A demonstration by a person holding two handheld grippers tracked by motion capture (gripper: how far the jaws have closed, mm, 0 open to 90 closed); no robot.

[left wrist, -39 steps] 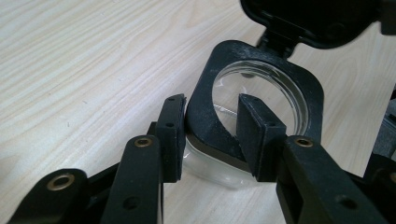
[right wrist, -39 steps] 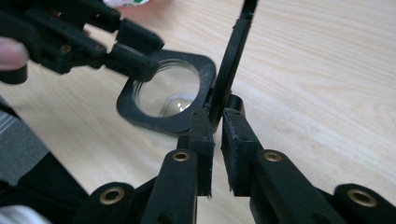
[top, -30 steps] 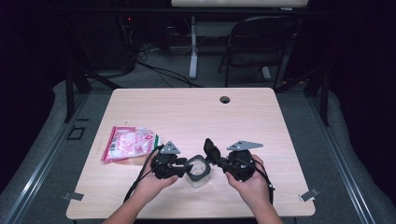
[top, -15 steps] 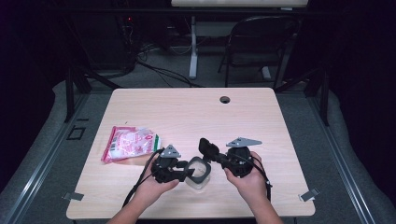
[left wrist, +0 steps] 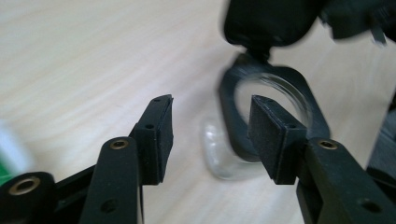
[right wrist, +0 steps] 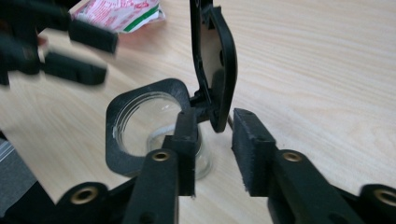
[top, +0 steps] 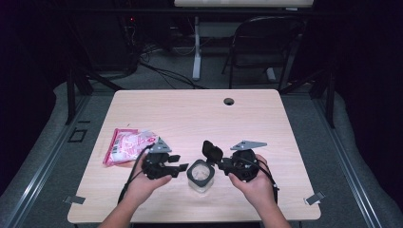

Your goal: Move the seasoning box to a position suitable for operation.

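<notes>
Right now the right tongs (right wrist: 212, 154) stand apart, their jaws having just been opening, with the hinge of the upright black flip lid (right wrist: 212, 60) between the pads; whether either pad touches it cannot be told. In the high view the right tongs (top: 222, 164) point toward nine o'clock, and the small clear glass jar with the black square collar (top: 200, 175) sits just beside their tips, slightly toward seven o'clock. The lid (top: 212, 151) rises from the collar's far right corner, tilted back toward one o'clock, so the jar's mouth lies bare.

The left tongs (top: 183, 166) point toward three o'clock at the jar's other side, jaws apart and recently widening, with nothing between them. In the left gripper view the jar (left wrist: 261, 121) lies ahead of the left tongs (left wrist: 210, 135) and off toward two o'clock, partly behind the right-hand pad, so these tongs are near the jar but not around it.

Both hands rest low on the pale wooden table (top: 190, 114), wrists level, facing each other across the jar; the right hand (top: 254, 183) appears the nearer to it. A red and white plastic packet (top: 127, 145) lies near the left hand (top: 145, 183), toward ten o'clock, well clear of the jar.
</notes>
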